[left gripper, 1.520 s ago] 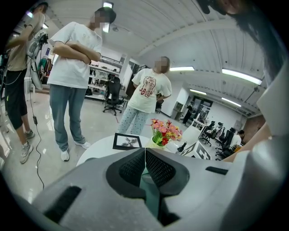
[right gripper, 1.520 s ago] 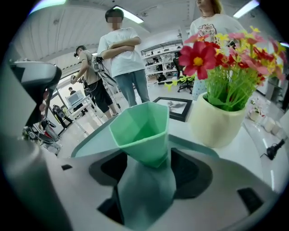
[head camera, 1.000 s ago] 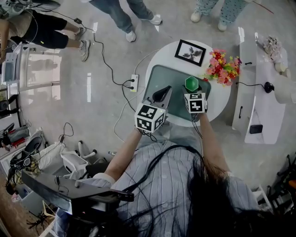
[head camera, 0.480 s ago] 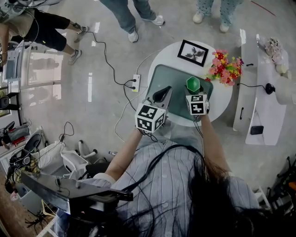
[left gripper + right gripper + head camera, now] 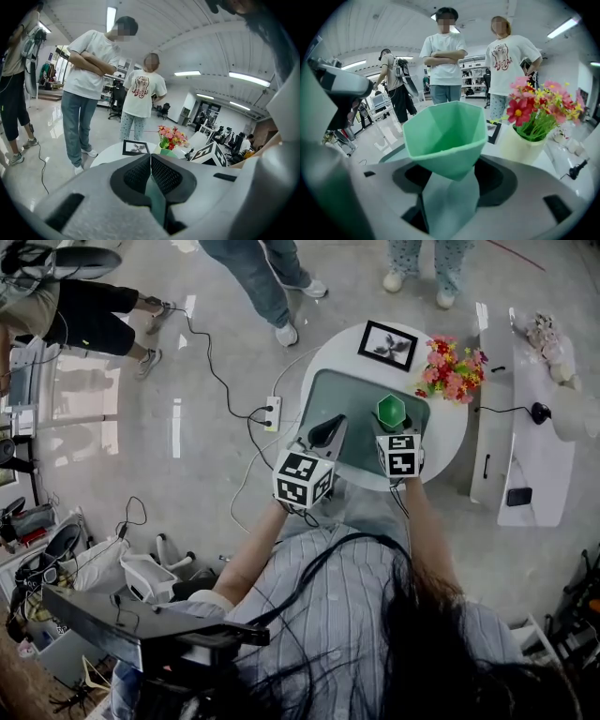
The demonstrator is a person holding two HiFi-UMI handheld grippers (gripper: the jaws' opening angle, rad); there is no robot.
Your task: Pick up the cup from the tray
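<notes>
Grasp made: your right tool point(image 5: 450, 174) grips the green cup point(image 5: 445, 133) low down, over the tray point(image 5: 342, 395). Lifting clear looks outstanding. Your left tool point(image 5: 151, 161) is pinched together, empty.

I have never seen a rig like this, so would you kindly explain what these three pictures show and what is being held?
A person carries two tools, each with two jaws; the patterned cubes are part of them. One picture comes from a camera on the person's head, looking steeply down. The other two come from cameras riding on the tools, looking along their jaws. Below stands a round white table with a tray, a framed picture and flowers. The right tool grips the green cup above the tray. The left tool is shut on nothing.
</notes>
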